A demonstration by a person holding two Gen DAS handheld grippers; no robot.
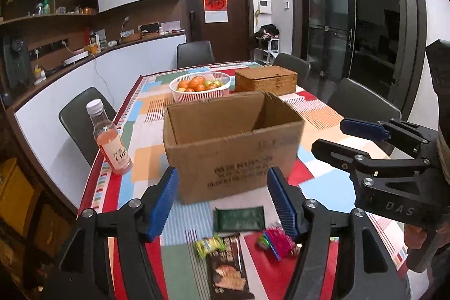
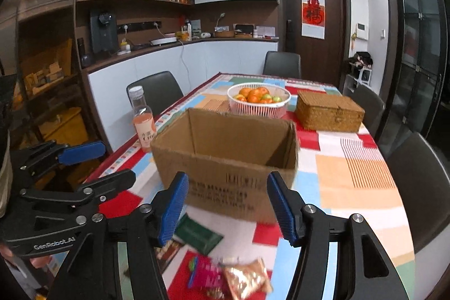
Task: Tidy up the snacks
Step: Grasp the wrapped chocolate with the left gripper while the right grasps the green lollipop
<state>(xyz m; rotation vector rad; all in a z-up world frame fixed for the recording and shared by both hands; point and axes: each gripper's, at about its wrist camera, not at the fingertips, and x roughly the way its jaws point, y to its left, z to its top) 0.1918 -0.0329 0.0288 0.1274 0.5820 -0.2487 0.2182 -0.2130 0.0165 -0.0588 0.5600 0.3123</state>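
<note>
On the right gripper (image 1: 327, 135), seen from my left wrist camera, I read "DAS" on its black body. From my right wrist camera, the left gripper (image 2: 118, 162) carries "GenRobot.AI" in pale letters. The bottle (image 1: 111, 137) has a label with "C100". The cardboard box (image 1: 233, 145) bears dark printed lines, too blurred for me to read. A red character hangs on the door poster (image 1: 215, 0).

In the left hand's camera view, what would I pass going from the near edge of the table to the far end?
Dark chocolate-coloured packet → dark green packet → open cardboard box → white fruit basket.
</note>
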